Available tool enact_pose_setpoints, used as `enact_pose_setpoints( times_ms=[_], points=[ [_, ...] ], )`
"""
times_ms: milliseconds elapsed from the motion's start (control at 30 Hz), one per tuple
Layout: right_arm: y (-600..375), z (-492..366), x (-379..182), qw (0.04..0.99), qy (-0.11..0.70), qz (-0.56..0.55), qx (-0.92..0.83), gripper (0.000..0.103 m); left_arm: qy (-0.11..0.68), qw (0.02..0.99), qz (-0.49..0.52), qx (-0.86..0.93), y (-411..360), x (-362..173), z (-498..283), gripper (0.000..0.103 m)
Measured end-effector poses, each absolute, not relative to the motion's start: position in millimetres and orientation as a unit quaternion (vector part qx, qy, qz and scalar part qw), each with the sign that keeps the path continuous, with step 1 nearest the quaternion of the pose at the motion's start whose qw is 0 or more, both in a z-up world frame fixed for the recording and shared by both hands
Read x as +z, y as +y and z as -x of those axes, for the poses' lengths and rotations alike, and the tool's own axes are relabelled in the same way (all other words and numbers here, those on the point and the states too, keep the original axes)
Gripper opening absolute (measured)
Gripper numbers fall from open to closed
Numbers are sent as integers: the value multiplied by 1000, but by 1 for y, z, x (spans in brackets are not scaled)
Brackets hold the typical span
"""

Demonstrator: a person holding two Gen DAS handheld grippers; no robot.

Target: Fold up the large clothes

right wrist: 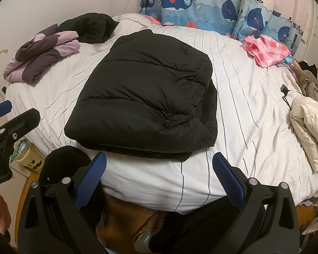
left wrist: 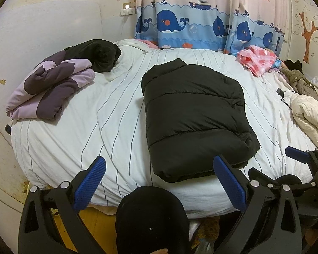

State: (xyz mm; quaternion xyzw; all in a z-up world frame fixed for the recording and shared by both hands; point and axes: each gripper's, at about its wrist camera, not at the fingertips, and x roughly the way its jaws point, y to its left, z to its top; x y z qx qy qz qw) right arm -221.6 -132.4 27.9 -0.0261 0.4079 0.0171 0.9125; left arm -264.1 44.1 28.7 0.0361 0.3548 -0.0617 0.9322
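A black puffer jacket lies folded into a thick rectangle in the middle of the white striped bed. It also shows in the right wrist view. My left gripper is open and empty, held above the bed's near edge, just short of the jacket. My right gripper is open and empty, over the bed's near edge in front of the jacket's folded hem. The right gripper's blue finger shows at the right edge of the left wrist view.
A folded purple and lilac garment and a black garment lie at the bed's far left. A pink checked cloth, a cream quilted coat and an olive garment lie on the right. A whale-print curtain hangs behind.
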Motion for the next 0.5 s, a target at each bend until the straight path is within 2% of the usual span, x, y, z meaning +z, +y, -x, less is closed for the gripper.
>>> enact_pose_setpoints(
  times_ms=[500],
  points=[
    [-136,220,27,912,409,27,21,97,357,932,-39,-50,40,27,266,97]
  ],
)
